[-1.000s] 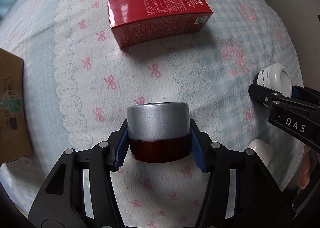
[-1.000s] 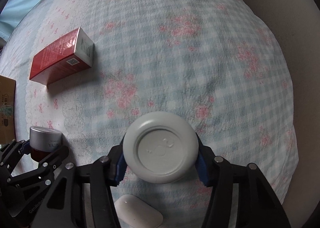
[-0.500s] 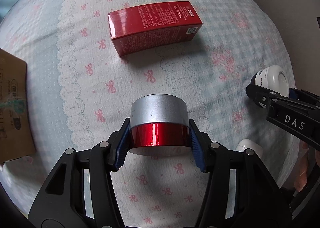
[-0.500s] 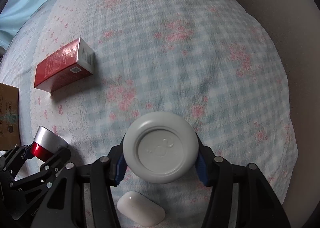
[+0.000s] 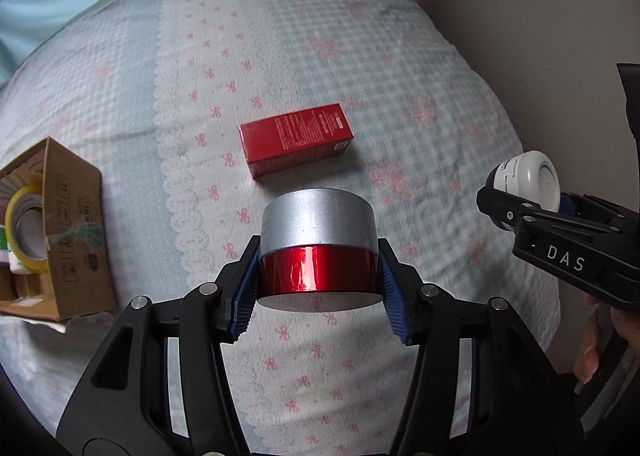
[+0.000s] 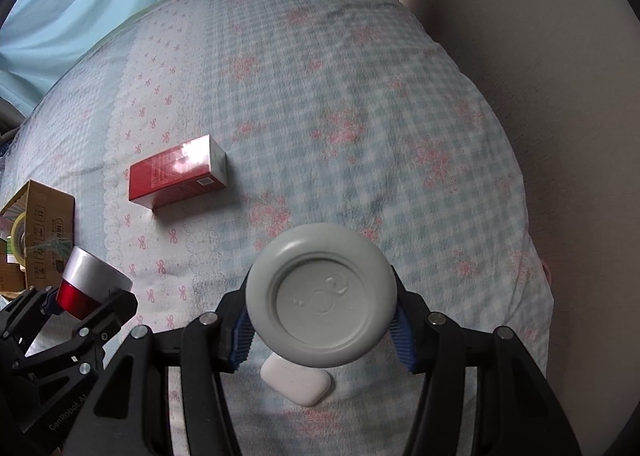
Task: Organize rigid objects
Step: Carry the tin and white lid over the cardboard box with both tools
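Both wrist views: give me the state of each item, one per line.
Red jar with silver lid: clamped in left gripper, off the bedspread.
White jar: clamped in right gripper, lifted.
Red carton: lying flat, closed.
White case: lying closed.
Cardboard box: open, holding a tape roll.

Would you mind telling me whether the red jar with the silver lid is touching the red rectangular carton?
Apart: in the right wrist view, the red jar is held in the air, patterned bedding showing between it and the carton.

Red carton [image 5: 297, 144] mid-bedspread [image 5: 400, 68]; cardboard box [image 5: 70, 232] left; bare cloth elsewhere.
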Available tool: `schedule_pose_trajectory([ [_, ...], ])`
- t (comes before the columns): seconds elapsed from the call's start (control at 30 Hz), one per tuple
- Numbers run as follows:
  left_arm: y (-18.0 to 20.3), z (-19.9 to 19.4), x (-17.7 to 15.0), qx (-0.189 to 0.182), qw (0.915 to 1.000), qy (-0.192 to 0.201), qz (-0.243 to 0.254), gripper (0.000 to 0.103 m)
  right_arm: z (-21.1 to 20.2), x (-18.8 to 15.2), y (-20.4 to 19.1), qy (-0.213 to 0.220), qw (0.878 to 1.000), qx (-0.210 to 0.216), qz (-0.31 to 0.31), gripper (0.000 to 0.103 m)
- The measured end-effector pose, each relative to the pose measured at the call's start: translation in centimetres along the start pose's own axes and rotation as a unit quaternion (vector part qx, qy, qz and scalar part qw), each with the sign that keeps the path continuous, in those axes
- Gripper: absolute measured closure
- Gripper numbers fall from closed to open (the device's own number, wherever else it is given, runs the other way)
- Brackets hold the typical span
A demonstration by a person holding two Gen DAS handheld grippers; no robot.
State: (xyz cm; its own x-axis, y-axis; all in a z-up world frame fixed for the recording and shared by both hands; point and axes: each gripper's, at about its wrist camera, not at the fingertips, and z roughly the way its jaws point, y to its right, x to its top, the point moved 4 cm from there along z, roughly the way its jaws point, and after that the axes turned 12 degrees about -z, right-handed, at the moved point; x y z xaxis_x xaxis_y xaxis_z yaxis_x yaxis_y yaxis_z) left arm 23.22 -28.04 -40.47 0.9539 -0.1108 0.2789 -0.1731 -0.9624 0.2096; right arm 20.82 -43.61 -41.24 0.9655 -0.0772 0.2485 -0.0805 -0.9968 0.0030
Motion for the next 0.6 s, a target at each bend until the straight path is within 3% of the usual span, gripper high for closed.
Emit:
schedule_pose_trajectory([
  [0.33, -0.8, -11.8, 2.2, -0.028, 0.9974, 0.066, -0.004, 0.053, -9.7, 0.8, -3.6, 0.048, 0.999, -0.004, -0.023, 0.051],
  [0.6, -5.6, -20.9, 2.8, -0.035, 0.9932, 0.111, -0.010, 0.053, -16.6, 1.3, -9.7, 0.085, 0.995, 0.006, -0.050, 0.051],
])
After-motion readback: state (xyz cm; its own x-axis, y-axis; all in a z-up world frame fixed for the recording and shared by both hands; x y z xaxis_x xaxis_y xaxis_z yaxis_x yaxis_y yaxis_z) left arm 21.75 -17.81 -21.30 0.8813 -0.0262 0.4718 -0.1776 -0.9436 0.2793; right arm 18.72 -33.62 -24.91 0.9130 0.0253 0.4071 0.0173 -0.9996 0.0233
